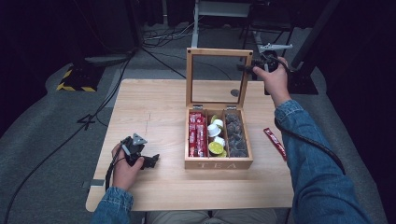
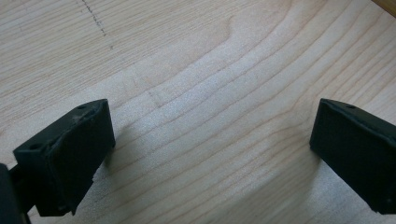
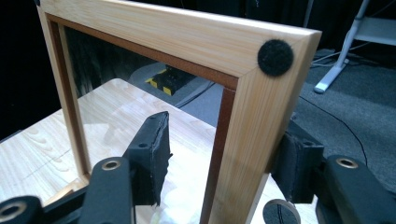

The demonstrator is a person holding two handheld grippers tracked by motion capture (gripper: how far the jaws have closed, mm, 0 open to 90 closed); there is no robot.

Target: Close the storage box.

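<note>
A wooden tea box [image 1: 218, 164] stands on the light wood table [image 1: 154, 107] with its glazed lid [image 1: 218, 52] raised upright. Inside lie red sachets [image 1: 197, 135], round yellow and white capsules [image 1: 215, 137] and dark packets [image 1: 236, 135]. My right gripper [image 1: 254, 67] is at the lid's top right corner. In the right gripper view its jaws [image 3: 226, 149] straddle the lid's side rail [image 3: 247, 140]. One pad stands clear of the wood and the other is close against it, so the gripper is open. My left gripper [image 1: 152, 161] rests open on the table left of the box, with bare wood between its jaws [image 2: 212, 135].
A loose red sachet [image 1: 274, 142] lies on the table right of the box. A round dark spot [image 1: 234, 93] marks the tabletop behind the lid. Cables and a yellow-black striped base [image 1: 74, 81] sit on the grey floor beyond the table.
</note>
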